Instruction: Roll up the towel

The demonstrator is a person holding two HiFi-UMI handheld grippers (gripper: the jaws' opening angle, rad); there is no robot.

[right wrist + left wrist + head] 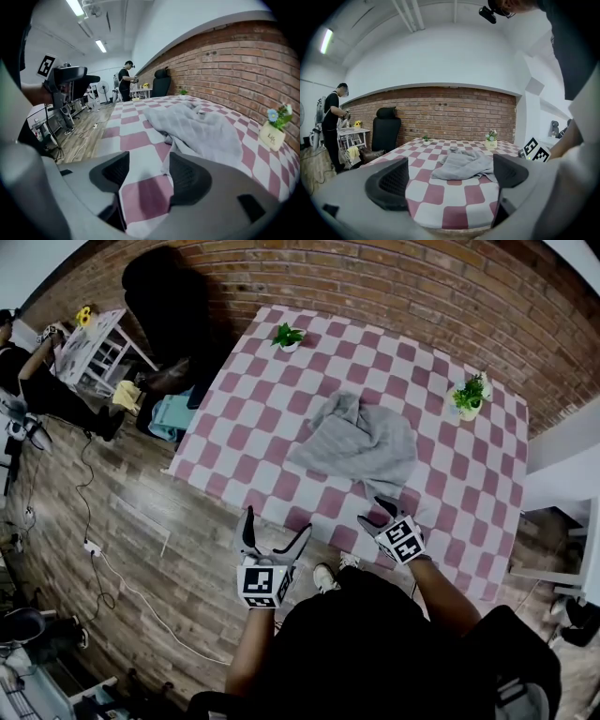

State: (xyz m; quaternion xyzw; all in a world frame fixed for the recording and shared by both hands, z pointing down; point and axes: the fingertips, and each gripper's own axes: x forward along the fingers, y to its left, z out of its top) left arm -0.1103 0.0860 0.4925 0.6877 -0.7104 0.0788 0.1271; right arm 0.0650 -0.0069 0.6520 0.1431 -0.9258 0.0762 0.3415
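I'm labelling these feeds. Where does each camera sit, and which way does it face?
Head view: on the person's head, looking steeply down at the checkered table and towel; arms, left gripper and right gripper show.
Left gripper view: on that gripper, facing across the table to the brick wall; its open jaws and the person's torso show.
Right gripper view: low over the table, facing along the wall; its open jaws show beside the towel's edge.
Shared: both gripper views see the towel and each other's gripper.

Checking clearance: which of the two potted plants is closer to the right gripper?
The potted plant with the blue flower, at the table's right edge; the plain green plant stands near the far left corner.
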